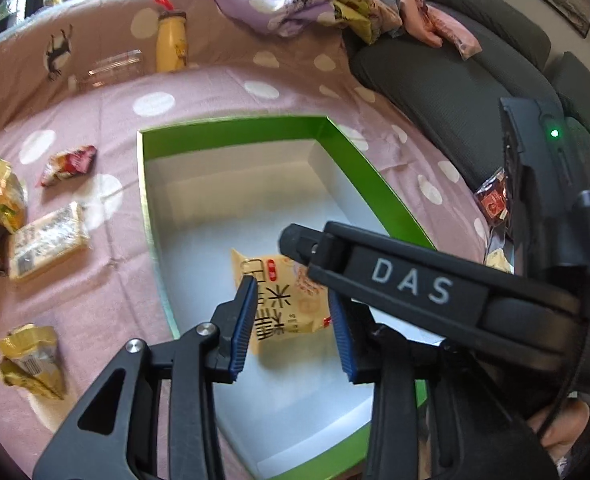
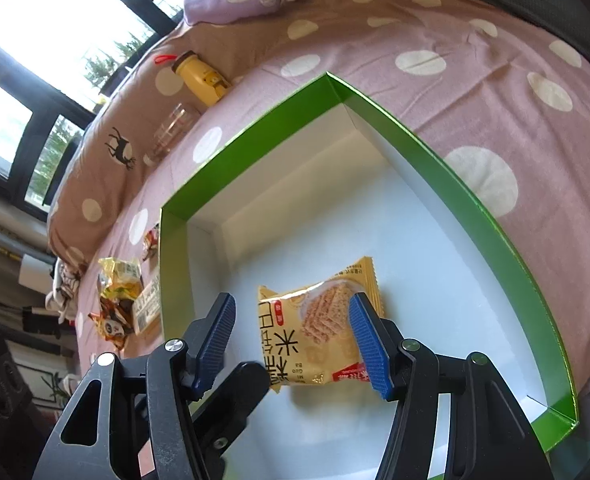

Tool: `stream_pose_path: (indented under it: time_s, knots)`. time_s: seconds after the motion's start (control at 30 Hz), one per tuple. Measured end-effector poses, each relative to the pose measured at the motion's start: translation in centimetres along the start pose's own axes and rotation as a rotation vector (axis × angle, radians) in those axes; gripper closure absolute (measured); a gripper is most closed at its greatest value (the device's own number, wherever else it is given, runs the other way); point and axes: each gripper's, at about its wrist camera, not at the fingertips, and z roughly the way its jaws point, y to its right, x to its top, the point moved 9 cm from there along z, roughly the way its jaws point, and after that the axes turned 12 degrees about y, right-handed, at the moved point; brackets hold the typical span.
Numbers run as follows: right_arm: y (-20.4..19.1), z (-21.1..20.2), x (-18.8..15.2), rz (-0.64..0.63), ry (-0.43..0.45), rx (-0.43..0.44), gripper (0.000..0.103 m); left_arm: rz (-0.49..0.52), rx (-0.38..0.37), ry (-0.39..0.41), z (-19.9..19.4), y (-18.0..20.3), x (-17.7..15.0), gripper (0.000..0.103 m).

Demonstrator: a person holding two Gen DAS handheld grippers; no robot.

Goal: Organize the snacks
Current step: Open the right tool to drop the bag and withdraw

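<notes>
The yellow rice-cracker packet [image 2: 321, 330] lies flat on the white floor of the green-walled box [image 2: 475, 184] on the polka-dot bed sheet [image 2: 435, 92]. Both the left gripper [image 1: 293, 322] and the right gripper [image 2: 295, 340] hover over it, jaws apart, pads not pressing it

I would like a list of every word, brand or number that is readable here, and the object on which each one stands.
"DAS": white letters on the black body of the right gripper, seen from the left wrist.
"Mi Guo Ba": small Latin letters on the yellow snack packet in the green box; upside down.
Large Chinese characters and red labels on that packet: visible, not read reliably.
Print on the snack packets outside the box: too blurred.
</notes>
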Motion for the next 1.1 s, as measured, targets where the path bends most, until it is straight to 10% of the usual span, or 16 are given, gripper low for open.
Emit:
stream_pose_path:
  time_s: [0.23, 0.63, 1.1]
  knots:
    - [-2.2, -0.6, 0.2, -0.075, 0.098, -0.111, 0.038, -0.012, 0.123, 0.125, -5.8, -4.0, 1.1, 0.028]
    - [-8.1, 1.0, -2.8, -0.277, 0.197, -0.289, 0.037, -0.121, 0.477, 0.204, -14.5, -18.0, -2.1, 0.013]
    - [-11.7, 0.9, -3.6, -0.544, 0.387, -0.395, 0.037, -0.343, 0.491, 0.209, -16.2, -25.6, -5.9, 0.013]
